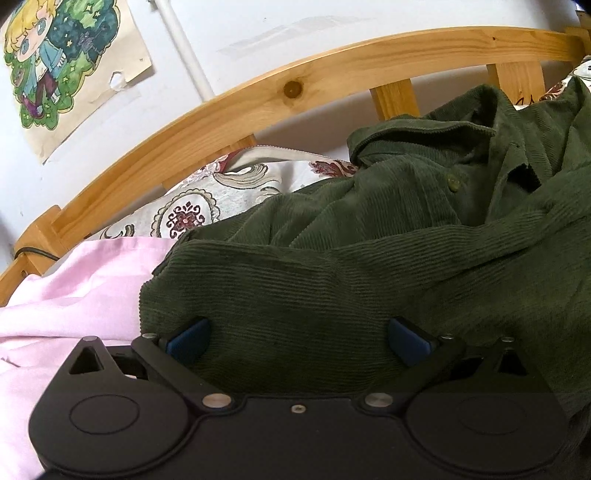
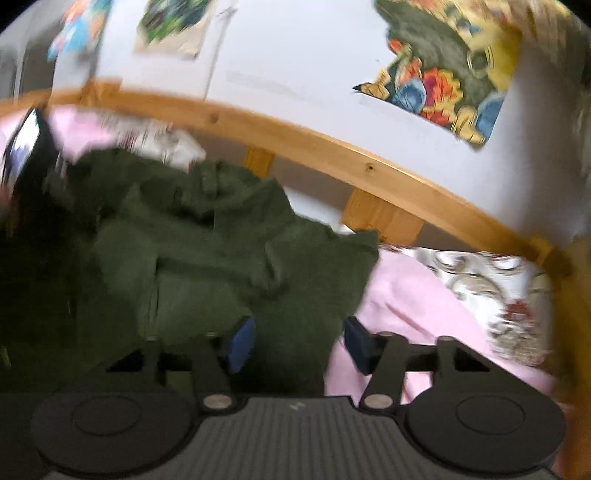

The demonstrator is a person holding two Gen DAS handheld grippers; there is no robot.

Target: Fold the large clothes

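The corduroy shirt [image 1: 369,258] lies crumpled on the bedsheet [image 1: 74,288], which shows to its left. Behind both sits a patterned pillow [image 1: 207,199] against the wooden bed rail [image 1: 295,88]. Behind the rail, a drawing [image 1: 62,62] hangs on the wall [image 1: 332,22].

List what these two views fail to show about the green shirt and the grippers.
- Green shirt: near edge hidden behind the left gripper; right side cut off by the left wrist view.
- Right wrist view: motion blur hides the shirt's folds.
- Right gripper: open; touching cloth unclear.

Wooden bed rail [image 1: 332,74] behind heaped green shirt [image 1: 332,280]; pink sheet [image 1: 74,288] open.
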